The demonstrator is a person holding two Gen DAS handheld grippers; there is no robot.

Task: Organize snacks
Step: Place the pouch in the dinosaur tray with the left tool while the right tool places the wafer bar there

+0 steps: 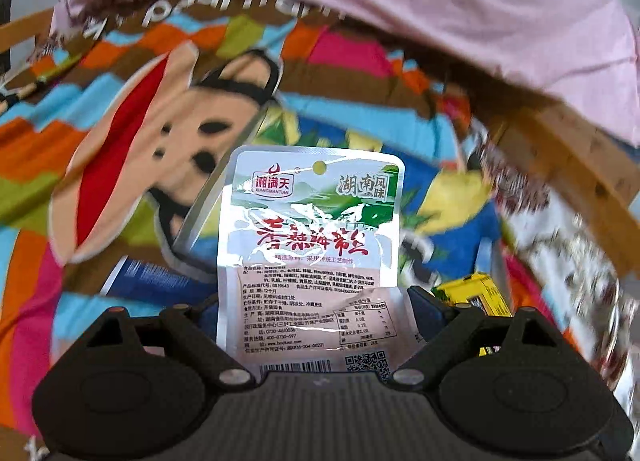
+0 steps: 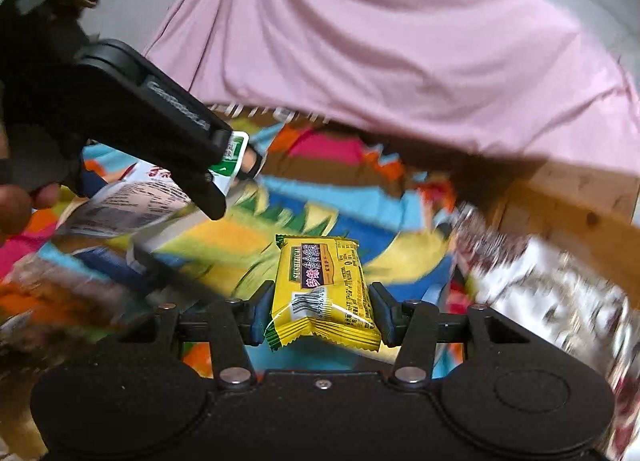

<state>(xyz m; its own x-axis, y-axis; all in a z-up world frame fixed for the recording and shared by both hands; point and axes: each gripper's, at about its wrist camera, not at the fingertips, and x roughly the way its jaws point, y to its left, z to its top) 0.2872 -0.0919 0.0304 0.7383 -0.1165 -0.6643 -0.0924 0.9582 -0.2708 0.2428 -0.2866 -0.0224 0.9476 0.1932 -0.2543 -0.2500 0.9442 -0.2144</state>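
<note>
Covering the whole surface lay a cartoon-print cloth (image 1: 132, 149) in orange, blue and pink blocks, with a pink sheet (image 2: 380, 41) draped over its far edge. A wooden frame (image 2: 568, 197) ran along the right side, and beside it lay a shiny foil bag (image 2: 560, 285), too blurred to read.

The left gripper (image 1: 316, 313) was closed on a white pouch (image 1: 312, 245), which stood upright between its fingers above the cloth, printed face toward the camera, with red lettering and a green band at the top. In the right wrist view the same gripper (image 2: 218, 177) reached in from the left, the pouch (image 2: 132, 201) hanging from its jaws.

The right gripper (image 2: 320, 313) was clamped on a yellow bar (image 2: 324, 289), held at its lower half with the crimped end toward the camera, above the cloth. From the left wrist, only a corner of that bar (image 1: 476, 295) showed at the right.
</note>
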